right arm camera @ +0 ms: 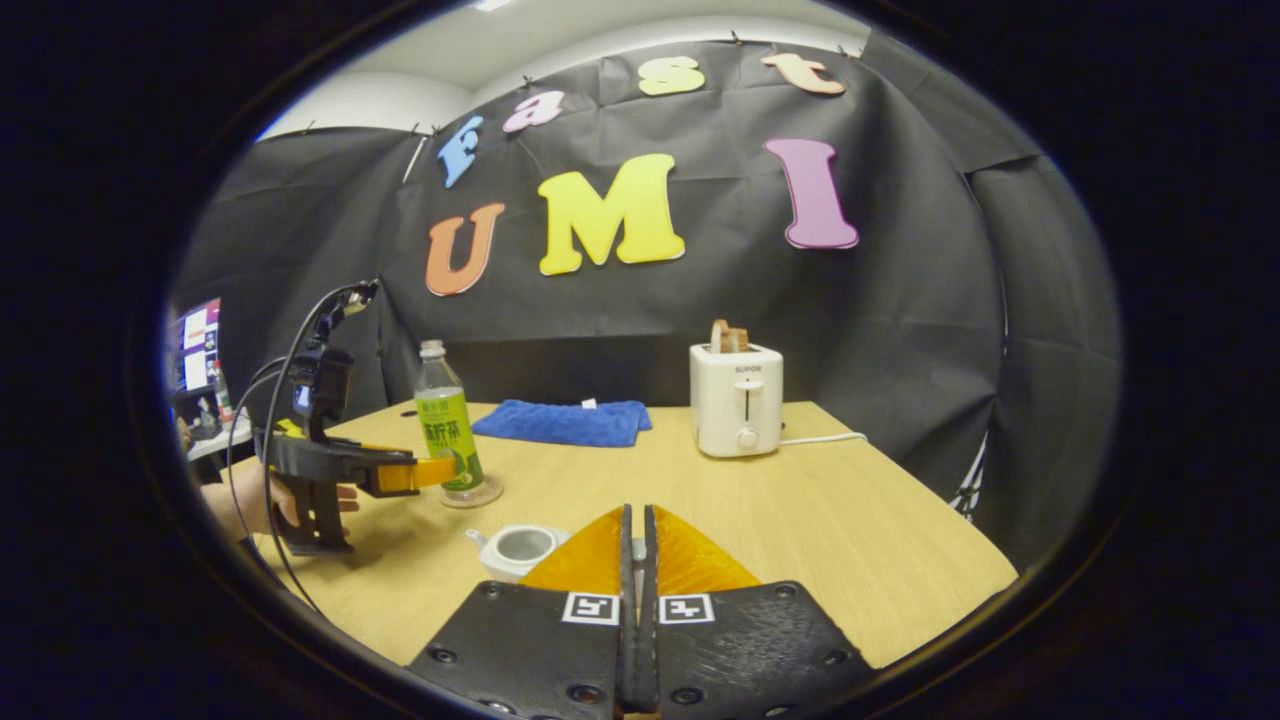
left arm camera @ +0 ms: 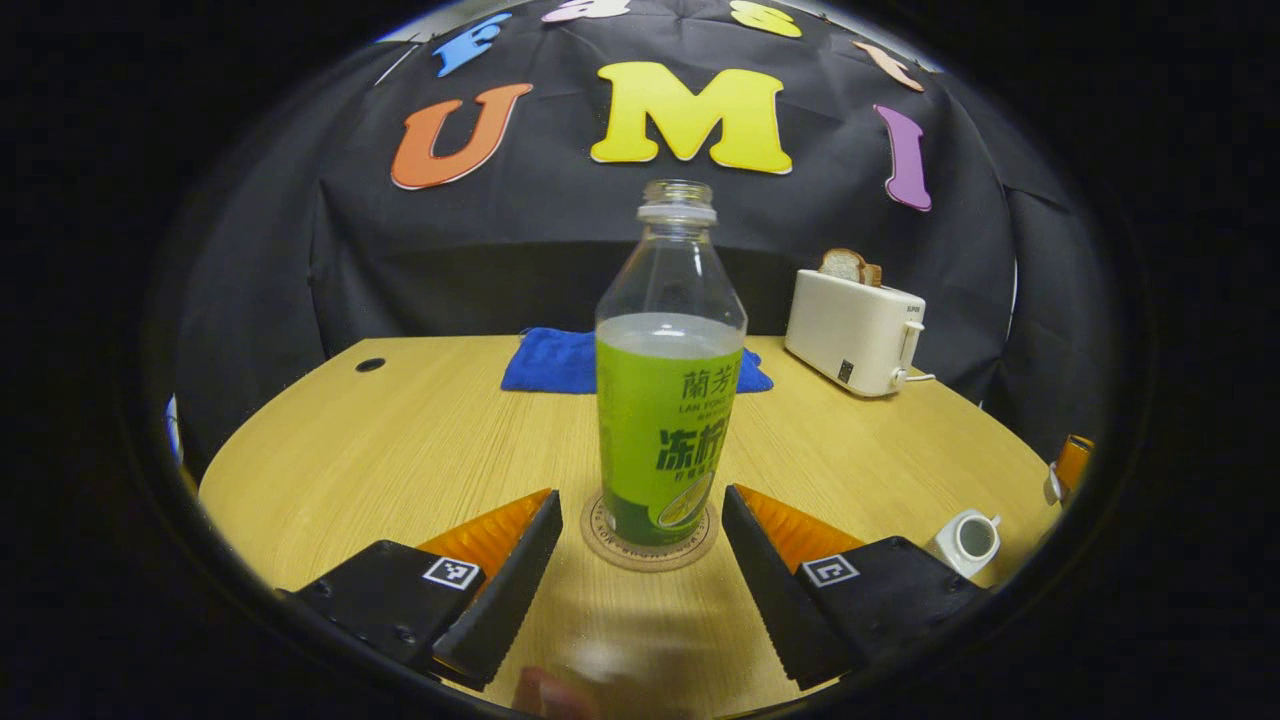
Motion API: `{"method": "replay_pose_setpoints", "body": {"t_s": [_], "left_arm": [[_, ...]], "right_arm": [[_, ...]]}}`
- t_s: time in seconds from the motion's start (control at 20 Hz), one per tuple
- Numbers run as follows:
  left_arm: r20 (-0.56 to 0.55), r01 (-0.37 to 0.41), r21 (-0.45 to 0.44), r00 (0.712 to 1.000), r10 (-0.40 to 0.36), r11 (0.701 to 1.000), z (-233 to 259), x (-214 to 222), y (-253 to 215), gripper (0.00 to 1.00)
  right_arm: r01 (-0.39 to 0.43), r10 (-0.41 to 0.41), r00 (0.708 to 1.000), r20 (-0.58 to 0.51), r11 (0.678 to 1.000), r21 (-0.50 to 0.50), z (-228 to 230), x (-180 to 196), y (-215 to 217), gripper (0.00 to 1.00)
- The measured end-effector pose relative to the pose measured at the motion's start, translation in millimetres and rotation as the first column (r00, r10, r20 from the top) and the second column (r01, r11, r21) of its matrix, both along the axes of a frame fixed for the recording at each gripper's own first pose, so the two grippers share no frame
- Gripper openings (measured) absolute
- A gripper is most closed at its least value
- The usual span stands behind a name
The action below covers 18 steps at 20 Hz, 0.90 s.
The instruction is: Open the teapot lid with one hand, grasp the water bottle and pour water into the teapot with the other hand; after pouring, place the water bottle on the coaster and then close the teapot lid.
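Green water bottle (left arm camera: pixel 668 400) upright on coaster (left arm camera: pixel 650 550) | left tongs (left arm camera: pixel 640 520) spread | right tongs (right arm camera: pixel 636 530) closed

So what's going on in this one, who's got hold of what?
A person holds a gripper in each hand at a wooden table. The left gripper is open, its fingers on either side of the water bottle, which stands uncapped on the coaster. The right gripper is shut; whether it holds the lid can't be told. The teapot sits open just beyond it.
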<state>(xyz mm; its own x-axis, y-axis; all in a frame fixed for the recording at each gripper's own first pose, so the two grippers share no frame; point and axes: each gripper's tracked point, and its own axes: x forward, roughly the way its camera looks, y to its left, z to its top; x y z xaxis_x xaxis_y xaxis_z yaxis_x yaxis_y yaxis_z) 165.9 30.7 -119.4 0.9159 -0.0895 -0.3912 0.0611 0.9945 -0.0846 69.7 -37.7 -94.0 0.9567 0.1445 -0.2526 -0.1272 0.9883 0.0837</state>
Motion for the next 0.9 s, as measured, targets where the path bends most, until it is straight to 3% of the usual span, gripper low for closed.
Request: {"method": "replay_pose_setpoints", "body": {"t_s": [0.55, 0.7, 0.9], "left_arm": [[0.101, -0.163, -0.010, 0.981, 0.163, 0.987, 46.1, -100.2, 52.8, 1.00], [0.148, -0.221, -0.020, 0.964, 0.221, 0.975, 56.8, -121.5, 66.7, 1.00], [0.227, -0.242, -0.006, 0.945, 0.237, 0.970, 79.0, -138.1, 73.4, 1.00]], "right_arm": [[-0.179, 0.179, 0.983, 0.033, 0.984, 0.014, 6.0, 24.5, 72.4, 0.00], [-0.202, 0.202, 0.979, 0.012, 0.979, -0.029, -4.6, 33.8, 82.9, 0.00], [-0.214, 0.214, 0.977, -0.003, 0.976, -0.036, -12.0, 39.7, 89.5, 0.00]]}}
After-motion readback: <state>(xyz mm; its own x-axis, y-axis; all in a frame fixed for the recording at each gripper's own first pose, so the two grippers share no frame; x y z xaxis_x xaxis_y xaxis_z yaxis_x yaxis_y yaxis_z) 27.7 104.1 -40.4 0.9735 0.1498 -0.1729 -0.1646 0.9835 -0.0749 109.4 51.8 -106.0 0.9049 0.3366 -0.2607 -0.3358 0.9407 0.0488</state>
